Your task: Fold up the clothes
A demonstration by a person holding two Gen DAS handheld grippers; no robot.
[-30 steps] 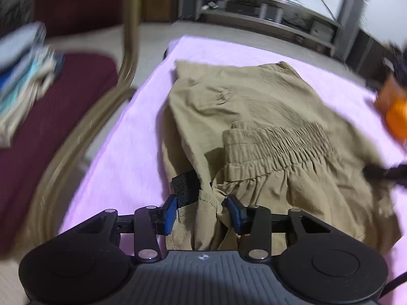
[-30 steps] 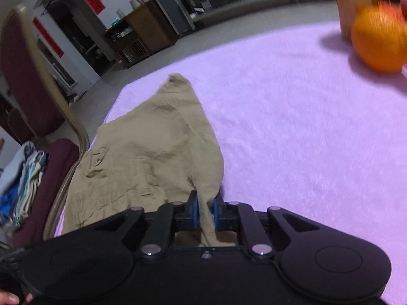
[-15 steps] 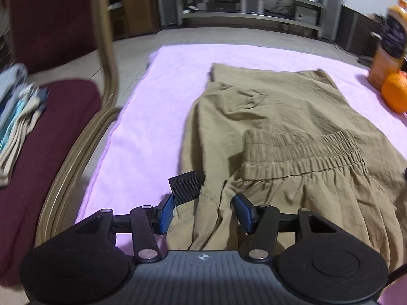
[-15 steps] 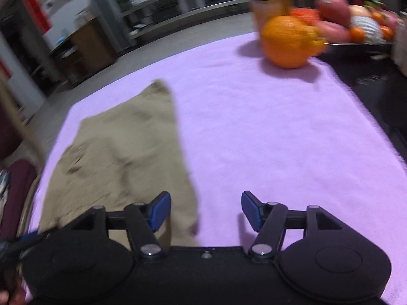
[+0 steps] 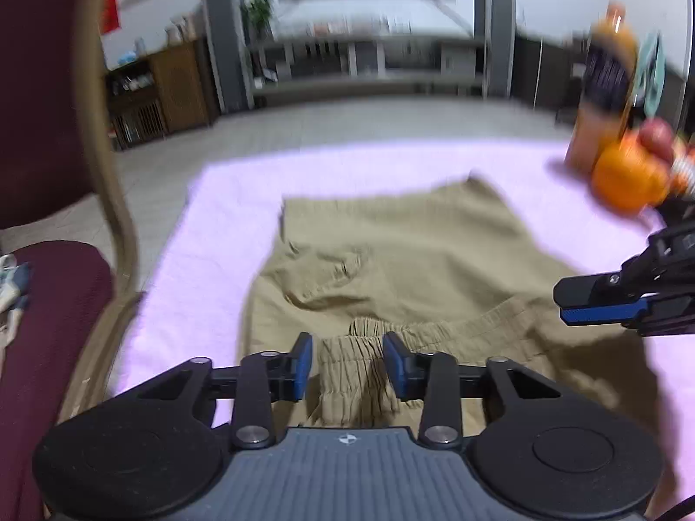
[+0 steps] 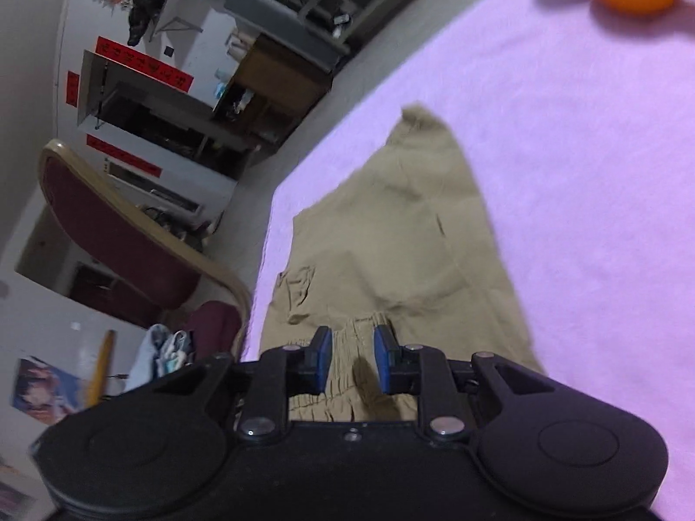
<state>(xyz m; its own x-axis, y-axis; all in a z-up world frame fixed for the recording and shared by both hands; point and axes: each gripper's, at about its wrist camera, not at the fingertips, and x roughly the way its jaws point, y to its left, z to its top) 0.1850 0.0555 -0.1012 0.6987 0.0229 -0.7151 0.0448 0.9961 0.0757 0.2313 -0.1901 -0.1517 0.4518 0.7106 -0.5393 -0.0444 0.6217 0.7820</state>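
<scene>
Khaki trousers [image 5: 412, 252] lie folded on the pink table cover [image 5: 208, 234], the elastic waistband [image 5: 438, 330] on top at the near side. My left gripper [image 5: 347, 364] hovers over the waistband's left part. Its jaws are closing, with gathered cloth in the gap and the pads clear of it. My right gripper [image 6: 352, 358] sits over the same waistband [image 6: 356, 330], rolled to one side. Its jaws are also closing, with cloth between them and not pinched. In the left wrist view the right gripper [image 5: 564, 306] reaches in from the right edge above the trousers [image 6: 404, 234].
A maroon chair [image 5: 52, 325] with a tan frame stands left of the table, with folded clothes [image 6: 165, 347] on its seat. An orange [image 5: 630, 178] and a juice bottle [image 5: 603, 87] stand at the far right of the pink cover [image 6: 586, 173].
Both grippers let go of the trouser fabric, opened wide, and shifted onto the waistband, where their jaws have narrowed again. The right gripper rolled and dropped lower.
</scene>
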